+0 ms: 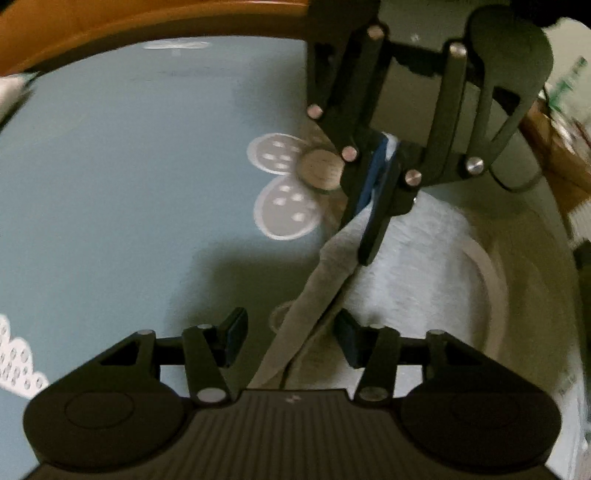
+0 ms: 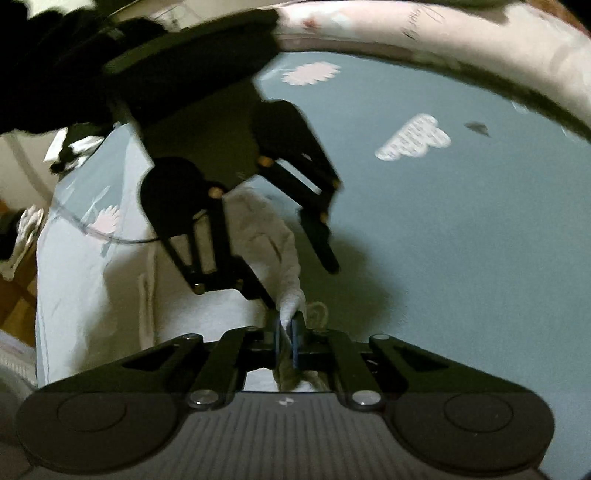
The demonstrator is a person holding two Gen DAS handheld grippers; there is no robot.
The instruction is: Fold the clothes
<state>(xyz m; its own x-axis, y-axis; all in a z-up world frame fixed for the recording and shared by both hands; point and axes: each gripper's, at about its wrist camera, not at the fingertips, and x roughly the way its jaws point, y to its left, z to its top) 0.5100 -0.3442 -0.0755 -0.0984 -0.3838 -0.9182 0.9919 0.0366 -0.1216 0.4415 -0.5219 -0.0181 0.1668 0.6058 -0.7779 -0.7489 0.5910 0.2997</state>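
Two tools: both in frame over a blue sheet, each seen from the other's camera.
Right tool: clenched on a bunched edge of the pale garment; the blue pads press the cloth between them, and a twisted tail of fabric rises from the pinch toward the left tool.
Right tool from the left wrist view: it comes in from the top, fingers nearly together, with the pale cloth caught between them and running down as a taut fold.
Left tool: released, its jaws standing apart; the taut fold of the garment passes through the gap, and neither pad is seen pressing it.
Left tool from the right wrist view: dark and blurred, fingers spread on either side of the raised cloth.
Garment: light grey-white, soft-looking; most of it lies spread on the blue sheet, to the right in the left wrist view, with one edge lifted into a ridge between the two tools.
Sheet: blue-grey, printed with white flowers and white clouds; shadows of the tools fall on it.
Surroundings: an orange-brown edge runs along the top of the left wrist view; a pale pinkish band curves along the top of the right wrist view.
Sharpness: both pictures are blurred, so fine detail of the cloth cannot be made out.
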